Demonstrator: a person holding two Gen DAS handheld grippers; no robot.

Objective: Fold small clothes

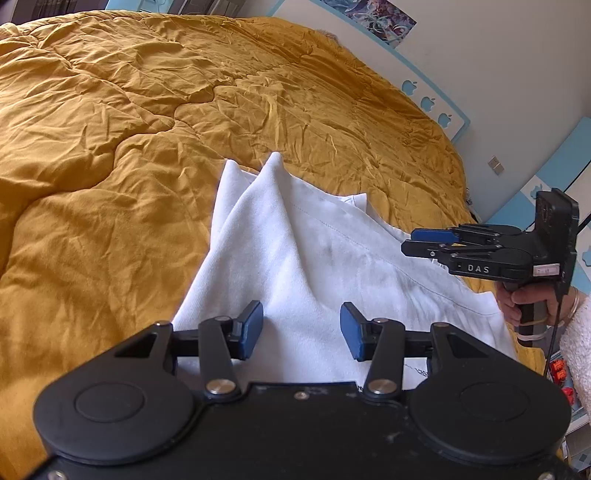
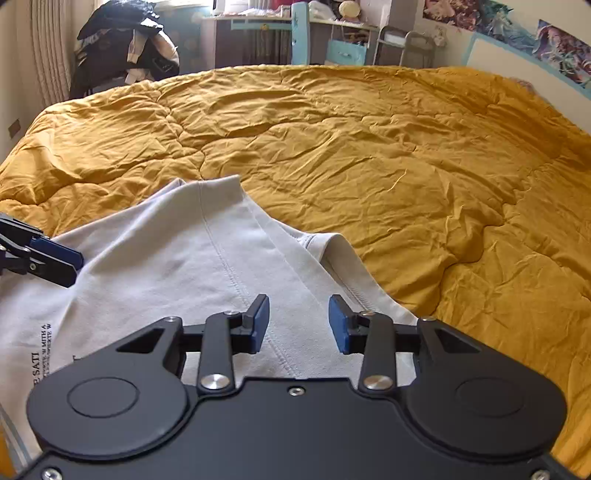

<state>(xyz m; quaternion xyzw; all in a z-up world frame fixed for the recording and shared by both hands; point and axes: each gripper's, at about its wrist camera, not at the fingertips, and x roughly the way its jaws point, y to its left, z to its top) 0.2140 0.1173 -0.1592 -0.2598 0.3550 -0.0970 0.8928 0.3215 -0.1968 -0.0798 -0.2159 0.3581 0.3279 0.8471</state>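
A white T-shirt (image 1: 314, 258) lies rumpled on the mustard quilt (image 1: 147, 129), with a raised fold pointing away from me. It also shows in the right wrist view (image 2: 184, 266), with black print near its left edge. My left gripper (image 1: 301, 330) is open and empty, its blue pads just above the shirt's near part. My right gripper (image 2: 299, 323) is open and empty over a stitched seam of the shirt. The right gripper also shows in the left wrist view (image 1: 421, 242), hovering above the shirt's right side. The left gripper's tip shows in the right wrist view (image 2: 70, 262).
The quilt (image 2: 406, 166) covers the whole bed. A wall with blue trim (image 1: 436, 103) runs along the bed's far right side. A chair piled with dark clothes (image 2: 125, 48) and a desk (image 2: 258, 33) stand beyond the bed.
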